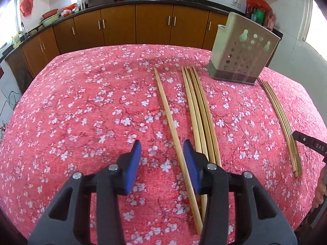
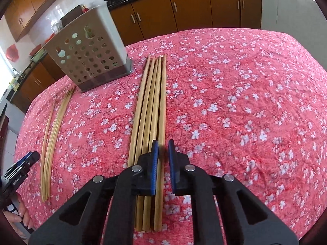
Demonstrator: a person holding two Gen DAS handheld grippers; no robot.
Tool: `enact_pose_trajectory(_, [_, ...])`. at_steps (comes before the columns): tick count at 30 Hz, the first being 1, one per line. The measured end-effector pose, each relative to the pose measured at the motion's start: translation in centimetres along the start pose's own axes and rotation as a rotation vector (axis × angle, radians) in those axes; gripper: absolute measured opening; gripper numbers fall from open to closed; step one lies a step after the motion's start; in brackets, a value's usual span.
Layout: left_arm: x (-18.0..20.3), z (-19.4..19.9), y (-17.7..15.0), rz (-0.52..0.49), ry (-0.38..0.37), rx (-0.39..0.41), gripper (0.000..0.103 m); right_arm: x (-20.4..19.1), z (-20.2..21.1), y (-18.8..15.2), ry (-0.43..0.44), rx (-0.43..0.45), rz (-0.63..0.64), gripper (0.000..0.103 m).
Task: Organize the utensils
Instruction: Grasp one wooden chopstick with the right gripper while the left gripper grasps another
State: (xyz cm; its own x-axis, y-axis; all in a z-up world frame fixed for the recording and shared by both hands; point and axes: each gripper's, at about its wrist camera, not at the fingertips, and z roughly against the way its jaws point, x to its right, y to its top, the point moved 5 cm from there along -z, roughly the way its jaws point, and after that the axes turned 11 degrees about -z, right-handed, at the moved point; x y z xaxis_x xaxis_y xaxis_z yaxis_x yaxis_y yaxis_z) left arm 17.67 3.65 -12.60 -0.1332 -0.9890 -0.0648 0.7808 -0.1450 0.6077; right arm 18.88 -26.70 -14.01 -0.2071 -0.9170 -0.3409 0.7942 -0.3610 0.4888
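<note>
Both claws are hovering low over the tabletop (image 1: 81, 106), which is wearing a pink cloth printed with white blossoms. The left claw (image 1: 162, 165) is standing wide, blue pads apart, straddling the near part of a single pale wooden chopstick (image 1: 169, 120) lying by itself just left of a tight bundle of four or so wooden chopsticks (image 1: 197, 110). Nothing is gripped there.

The right claw (image 2: 162, 167) is sitting narrow but not closed, its pads flanking the rightmost stick of a second group of five light-brown wooden chopsticks (image 2: 152, 106). Whether the pads are already touching that stick is hard to judge from this angle; I am reading it as not yet clamped.

The grey perforated rectangular utensil holder (image 2: 90, 55) is standing upright at the far side of the tabletop, between the two groups and near their far tips. Through its holes no sticks are showing, though the top opening is hidden.

Progress assessment: the job is looking barely begun. All visible chopsticks are lying flat on the cloth; every one remains to be lifted and dropped into the holder.
</note>
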Motion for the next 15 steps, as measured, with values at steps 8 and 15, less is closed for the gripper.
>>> enact_pose_trajectory(8, [0.3, -0.6, 0.1, -0.012, -0.014, -0.022, 0.026, 0.1, -0.7, 0.7, -0.092, 0.045, 0.051, 0.008])
enact_pose_trajectory(15, [0.5, -0.3, -0.1, 0.005, -0.07, -0.042, 0.019, 0.2, -0.7, 0.6, -0.08, 0.039, 0.06, 0.008])
